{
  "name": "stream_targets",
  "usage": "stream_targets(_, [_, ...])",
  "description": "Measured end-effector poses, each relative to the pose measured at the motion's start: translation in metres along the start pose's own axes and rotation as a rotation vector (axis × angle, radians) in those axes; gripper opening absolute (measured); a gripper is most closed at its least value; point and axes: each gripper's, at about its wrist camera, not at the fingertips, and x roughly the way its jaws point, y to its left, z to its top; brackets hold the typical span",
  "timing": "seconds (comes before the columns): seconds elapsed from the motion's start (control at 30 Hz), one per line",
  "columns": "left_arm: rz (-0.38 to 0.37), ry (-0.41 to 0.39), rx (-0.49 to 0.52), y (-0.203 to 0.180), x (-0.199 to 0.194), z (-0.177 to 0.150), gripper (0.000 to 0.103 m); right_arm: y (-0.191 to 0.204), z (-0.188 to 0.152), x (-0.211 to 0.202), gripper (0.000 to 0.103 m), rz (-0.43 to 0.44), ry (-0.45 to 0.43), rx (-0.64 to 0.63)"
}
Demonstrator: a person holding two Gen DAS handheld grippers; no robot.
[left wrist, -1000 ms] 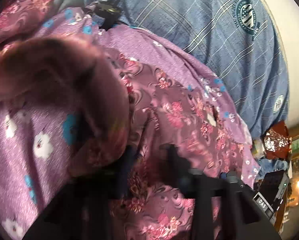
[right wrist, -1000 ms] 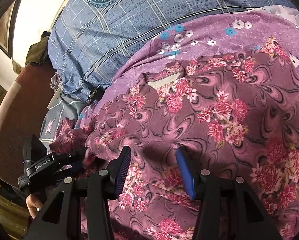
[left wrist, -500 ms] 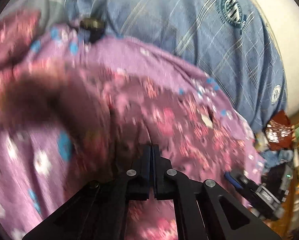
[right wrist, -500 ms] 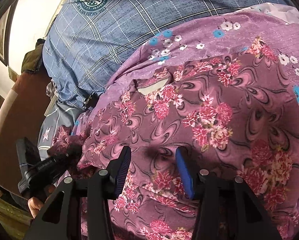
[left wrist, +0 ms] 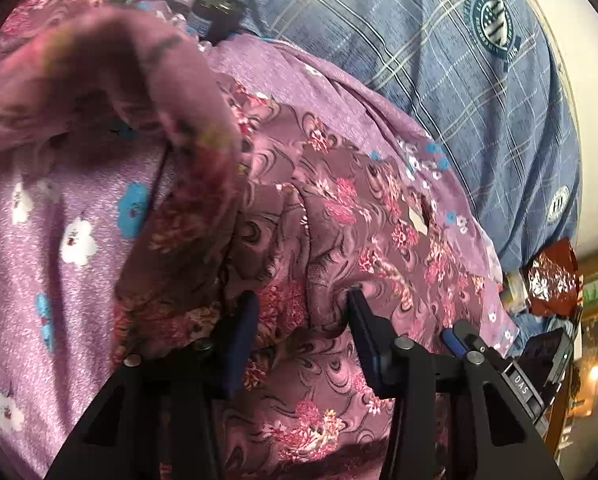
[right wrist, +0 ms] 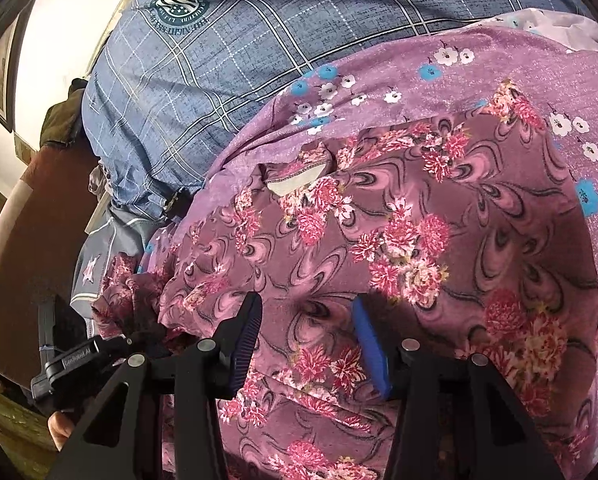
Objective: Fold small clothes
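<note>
A maroon garment with pink flowers (right wrist: 399, 232) lies spread on a purple flowered sheet (right wrist: 379, 72), its neck label (right wrist: 295, 184) facing up. My right gripper (right wrist: 307, 312) stands open just above the garment's near part, with flat cloth under the gap. In the left wrist view the same garment (left wrist: 339, 208) is bunched, and a blurred flap of it (left wrist: 139, 80) hangs raised at upper left. My left gripper (left wrist: 301, 304) has its jaws opening, with a loose ridge of the cloth between them. It also appears as the left gripper (right wrist: 71, 360) at lower left, in a hand.
A blue plaid cloth (left wrist: 459, 60) with round crests covers the bed behind the sheet. A dark red packet (left wrist: 555, 276) lies at the far right by the wall. Brown furniture (right wrist: 31, 220) stands to the left. The right gripper's finger (left wrist: 455, 340) shows beside my left one.
The left jaws, shut half a second ago, now stand apart around bunched cloth, and the raised flap has swung higher and to the left. The right gripper has hardly moved.
</note>
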Motion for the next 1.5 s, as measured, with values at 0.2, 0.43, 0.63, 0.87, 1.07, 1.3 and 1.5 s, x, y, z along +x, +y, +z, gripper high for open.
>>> stream_targets(0.2, [0.014,-0.026,-0.028,0.009,-0.019,-0.008,0.042,-0.008,0.002,-0.005,0.050,-0.009,-0.007,0.013])
stream_targets(0.43, [0.025,-0.077,-0.067,0.017,-0.036,-0.010,0.042,-0.010,0.003,-0.003,0.050,-0.019,-0.001,0.012])
stream_targets(0.63, [0.037,-0.043,-0.046,0.017,-0.030,-0.014,0.042,-0.010,0.002,-0.002,0.049,-0.021,0.001,0.014])
stream_targets(0.87, [0.047,-0.065,-0.080,0.023,-0.016,-0.003,0.033,-0.010,0.002,0.000,0.049,-0.024,0.005,0.013])
stream_targets(1.07, [0.053,-0.087,-0.015,0.017,-0.006,-0.002,0.007,-0.011,0.003,0.000,0.049,-0.024,0.006,0.014])
stream_targets(1.3, [0.093,-0.239,0.097,-0.003,-0.022,-0.001,0.005,-0.015,0.003,-0.003,0.046,-0.028,-0.002,0.017])
stream_targets(1.5, [0.289,-0.263,0.151,-0.004,-0.013,0.002,0.002,-0.029,0.008,-0.013,0.046,-0.056,-0.045,0.056])
